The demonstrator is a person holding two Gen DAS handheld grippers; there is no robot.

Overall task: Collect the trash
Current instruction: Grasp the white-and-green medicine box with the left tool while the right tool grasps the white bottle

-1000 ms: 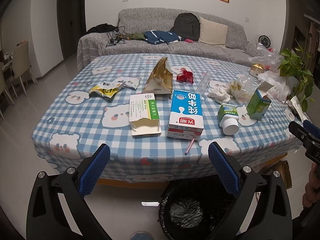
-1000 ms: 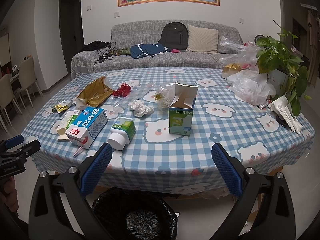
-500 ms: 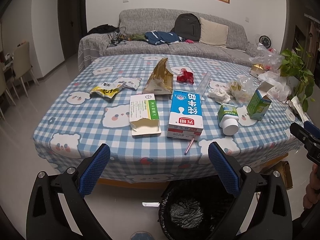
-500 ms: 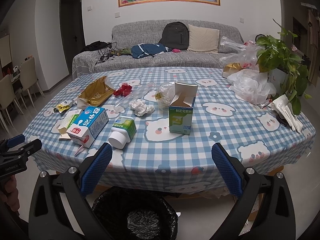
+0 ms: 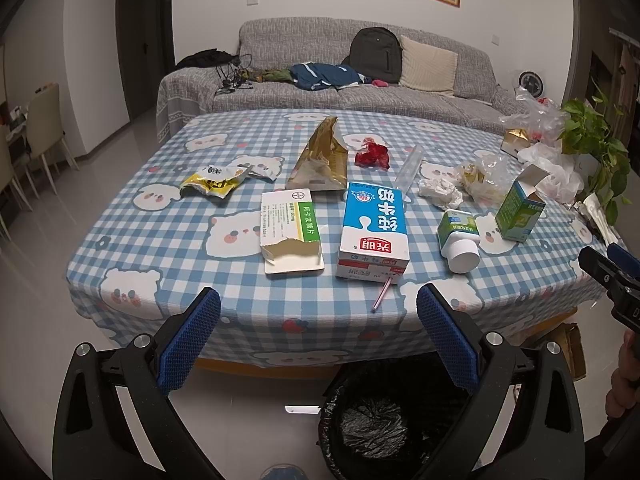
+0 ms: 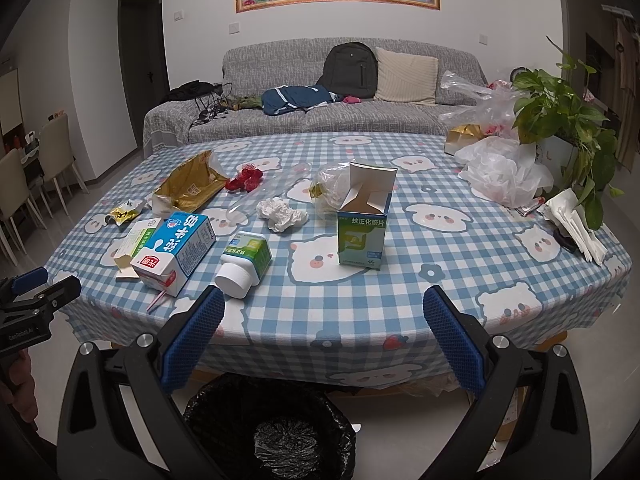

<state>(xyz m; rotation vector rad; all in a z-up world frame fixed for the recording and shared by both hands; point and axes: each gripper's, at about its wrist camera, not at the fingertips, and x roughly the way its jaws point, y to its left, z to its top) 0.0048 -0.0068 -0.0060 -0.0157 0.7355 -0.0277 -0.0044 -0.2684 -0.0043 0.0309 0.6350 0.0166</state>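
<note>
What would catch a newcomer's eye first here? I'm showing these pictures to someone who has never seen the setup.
Probably the checked tablecloth strewn with litter: a blue milk carton lying flat near the front edge and an opened green box standing upright to its right. Then the black-lined bin on the floor below, between the open left gripper and right gripper.

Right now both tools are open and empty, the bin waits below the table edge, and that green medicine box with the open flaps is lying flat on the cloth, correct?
Not quite. The green medicine box stands upright on the cloth, flaps open at the top, as the right wrist view shows. The rest holds: the left tool and right tool are open and empty, and the bin waits below the table edge.
</note>
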